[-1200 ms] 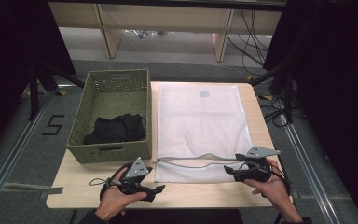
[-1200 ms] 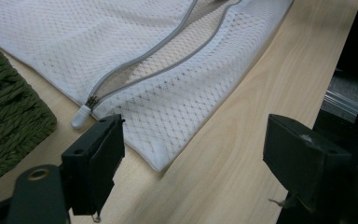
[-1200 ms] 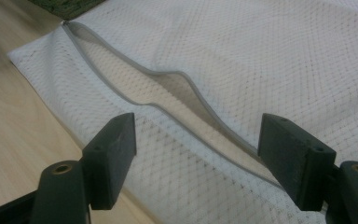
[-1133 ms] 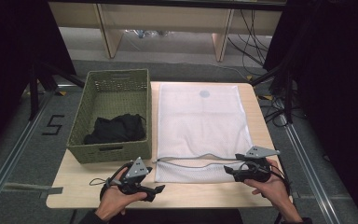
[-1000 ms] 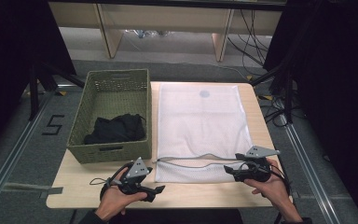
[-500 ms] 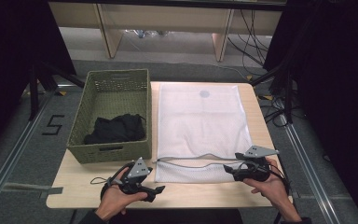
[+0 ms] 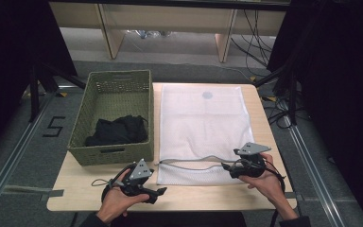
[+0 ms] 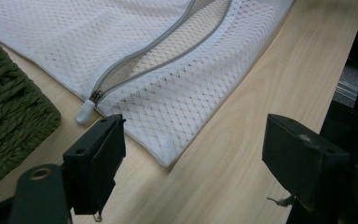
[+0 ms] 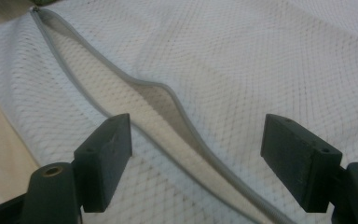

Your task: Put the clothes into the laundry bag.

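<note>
You're at the start: the mesh bag (image 7: 201,130) lies flat on the surface (image 7: 196,196) beside the basket (image 7: 113,116), zipper (image 9: 168,100) gaping. Both your left gripper (image 8: 191,161) and right gripper (image 9: 196,161) stand wide open, holding nothing. Next, pinch an opening edge.

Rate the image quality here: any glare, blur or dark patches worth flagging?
High view: the mesh bag is nearly blown out, surroundings almost black. Left gripper view: zipper pull and weave sharp, near jaws soft. Right gripper view: open zipper crisp, jaws slightly blurred, no glare.
</note>
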Available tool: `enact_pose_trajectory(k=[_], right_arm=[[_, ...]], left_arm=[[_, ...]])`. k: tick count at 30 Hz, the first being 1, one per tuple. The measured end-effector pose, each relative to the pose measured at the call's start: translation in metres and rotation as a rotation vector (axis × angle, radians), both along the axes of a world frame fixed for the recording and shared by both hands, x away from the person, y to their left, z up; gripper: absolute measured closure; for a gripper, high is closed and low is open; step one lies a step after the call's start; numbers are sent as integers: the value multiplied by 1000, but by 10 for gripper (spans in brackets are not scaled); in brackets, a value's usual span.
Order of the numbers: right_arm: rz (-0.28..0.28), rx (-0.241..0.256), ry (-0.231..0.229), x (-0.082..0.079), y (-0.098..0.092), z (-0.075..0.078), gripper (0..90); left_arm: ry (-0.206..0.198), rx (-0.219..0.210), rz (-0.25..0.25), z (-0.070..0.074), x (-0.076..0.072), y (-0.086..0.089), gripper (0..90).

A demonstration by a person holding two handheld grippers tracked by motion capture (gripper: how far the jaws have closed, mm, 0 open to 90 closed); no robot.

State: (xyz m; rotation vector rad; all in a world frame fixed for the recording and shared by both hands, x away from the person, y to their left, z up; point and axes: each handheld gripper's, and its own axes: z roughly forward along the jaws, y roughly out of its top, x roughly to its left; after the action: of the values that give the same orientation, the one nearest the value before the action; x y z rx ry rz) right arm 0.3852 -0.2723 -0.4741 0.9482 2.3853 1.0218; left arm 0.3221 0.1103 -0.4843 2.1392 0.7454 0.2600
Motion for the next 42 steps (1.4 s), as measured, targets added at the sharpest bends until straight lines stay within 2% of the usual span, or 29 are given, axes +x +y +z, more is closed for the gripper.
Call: enact_pose_trajectory(k=[1,2,4,5,8,9,10,12,13,14,15,17,18,19,21,24,25,26,27,28,29,31,33,36,37,40,42], right_arm=[[4,-24,-14,2,1,0,258],[11,-55,-38,4,3,-1,262],[32,-85,-36,10,8,-2,284],[32,-85,-36,10,8,-2,284],[54,-147,-24,18,19,-6,285],[60,-171,-22,23,25,-9,301],[60,-171,-22,23,25,-9,301],[72,-197,-23,27,30,-11,336],[84,-208,-26,31,33,-13,390],[84,-208,-26,31,33,-13,390],[91,-214,-20,33,34,-13,423],[118,-230,-11,40,37,-17,499],[113,-224,-25,40,39,-19,513],[143,-250,-19,42,39,-18,525],[140,-240,-10,41,41,-20,544],[141,-261,5,42,45,-23,595],[139,-259,8,42,47,-24,622],[149,-261,2,43,48,-24,652],[155,-248,-13,46,51,-24,709],[155,-248,-13,46,51,-24,709],[163,-258,-30,49,53,-23,775],[156,-258,-39,51,54,-24,790],[151,-263,-49,55,56,-22,848],[166,-264,-45,59,57,-18,885],[138,-254,-39,59,57,-18,886],[141,-243,-27,62,58,-17,896],[135,-248,-44,63,58,-16,900]], left_arm=[[15,-9,5,0,0,0,214],[9,-2,2,0,0,0,214],[9,-1,10,0,0,1,217],[9,-1,10,0,0,1,217],[15,-11,3,0,1,1,217],[6,-10,9,0,1,1,221],[6,-10,9,0,1,1,225],[9,-12,12,0,1,1,225],[21,-13,2,0,0,1,225],[21,-13,2,0,0,1,225],[8,-1,9,0,1,2,225],[7,-3,9,0,1,2,230],[8,-1,9,0,1,2,231],[7,0,9,0,1,2,231],[8,-2,10,0,1,2,231],[12,-1,15,0,1,1,232],[17,-18,10,0,1,1,232],[13,-8,11,0,1,1,233],[16,-17,9,0,1,1,235],[15,-15,15,0,1,1,235],[10,1,12,1,2,2,236],[10,-2,10,1,1,2,239],[9,-9,12,0,2,2,242],[9,-10,10,0,2,2,242],[9,-9,10,0,2,2,242],[11,-15,6,1,2,2,242],[13,-21,16,2,2,2,250]])
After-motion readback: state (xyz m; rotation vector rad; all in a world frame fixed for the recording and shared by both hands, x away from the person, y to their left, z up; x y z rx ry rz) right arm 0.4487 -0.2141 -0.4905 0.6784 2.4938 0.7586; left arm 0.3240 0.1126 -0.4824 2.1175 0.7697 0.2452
